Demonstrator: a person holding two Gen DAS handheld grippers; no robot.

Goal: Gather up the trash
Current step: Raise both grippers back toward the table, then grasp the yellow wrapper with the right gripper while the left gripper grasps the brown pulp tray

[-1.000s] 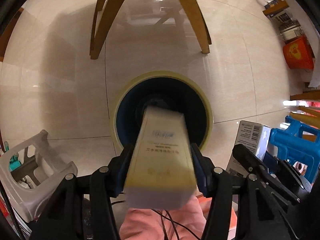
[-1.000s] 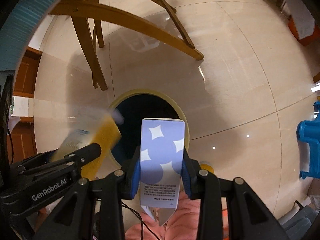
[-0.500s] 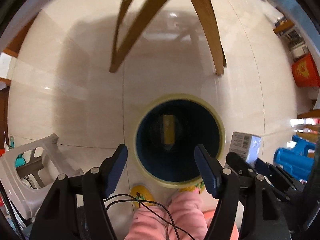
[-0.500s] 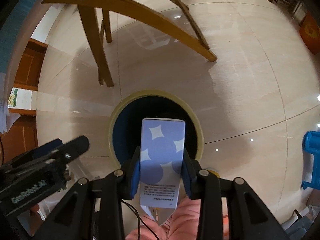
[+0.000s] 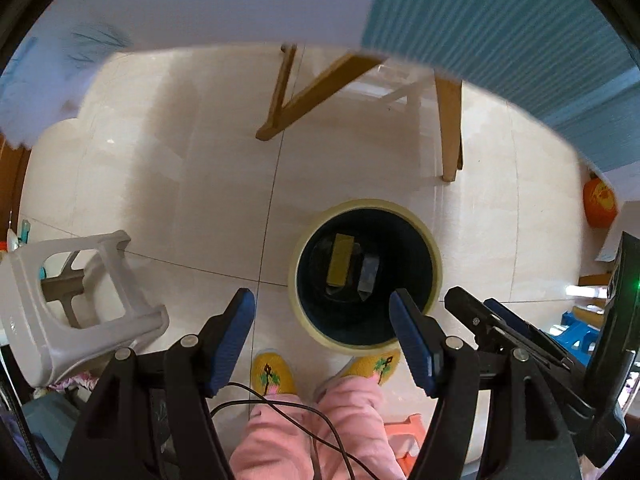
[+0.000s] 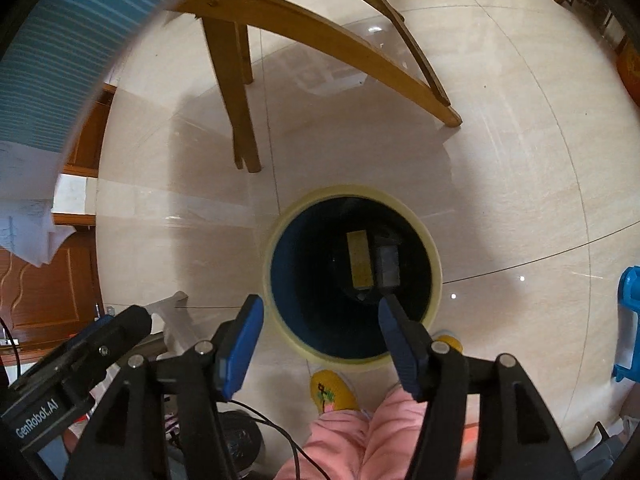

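Cream tiles cover the floor (image 5: 192, 184), and on them stands a round bin (image 5: 366, 204) with a pale yellow rim and a dark inside. At its bottom lie a yellow box (image 5: 340, 266) and, just beside it, a grey-looking box (image 5: 368, 274); the right wrist view shows the same pair.

Only the left wrist view shows the white plastic stool (image 5: 80, 304) lying on its side left of the bin, and a blue-and-white cloth edge across the top. Only the right wrist view shows the brown wooden cabinet doors (image 6: 44, 280) at the left edge. Both show slanted wooden table legs (image 6: 320, 36) beyond the bin, and yellow slippers and pink trousers below.

The left claw (image 5: 322, 326) stands spread with nothing between its pads. The right claw (image 6: 320, 324) is opening, also empty.

A second ago each claw pinched a box over the bin: the left the yellow one, the right a purple-and-white one. Both boxes now lie inside.
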